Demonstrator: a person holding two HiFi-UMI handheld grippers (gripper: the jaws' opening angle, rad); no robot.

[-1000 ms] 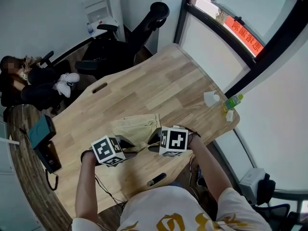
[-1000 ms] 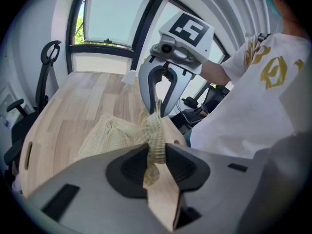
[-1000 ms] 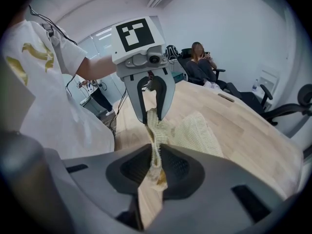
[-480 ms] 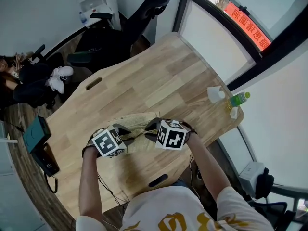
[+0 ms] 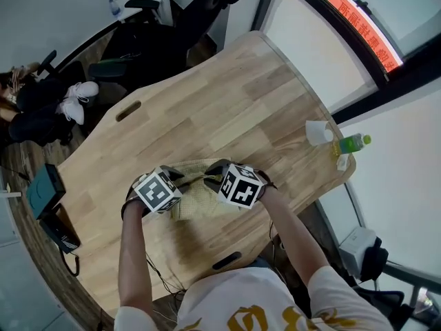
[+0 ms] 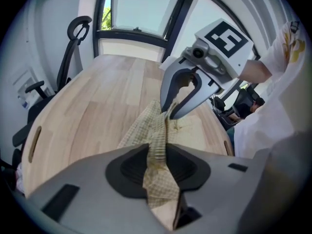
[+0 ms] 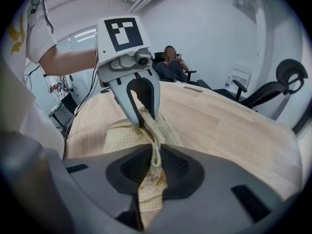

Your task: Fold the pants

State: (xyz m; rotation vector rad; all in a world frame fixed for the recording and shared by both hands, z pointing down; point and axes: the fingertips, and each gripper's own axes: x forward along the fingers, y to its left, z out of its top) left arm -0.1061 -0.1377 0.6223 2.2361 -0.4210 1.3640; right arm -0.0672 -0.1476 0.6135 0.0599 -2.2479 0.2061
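Each clamped on the tan pants (image 5: pixel 200 200), the left gripper (image 6: pixel 158 165) and right gripper (image 7: pixel 153 172) had sunk together toward the table (image 5: pixel 227 109) at centre frame, apparently laying a fold down.

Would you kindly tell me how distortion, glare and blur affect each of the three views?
Head view: evenly lit, sharp; the table bows at the edges. Left gripper view: heavy fisheye, dark corners, window glaring, the pants soft near the lens. Right gripper view: same fisheye; the left gripper looks crisp.
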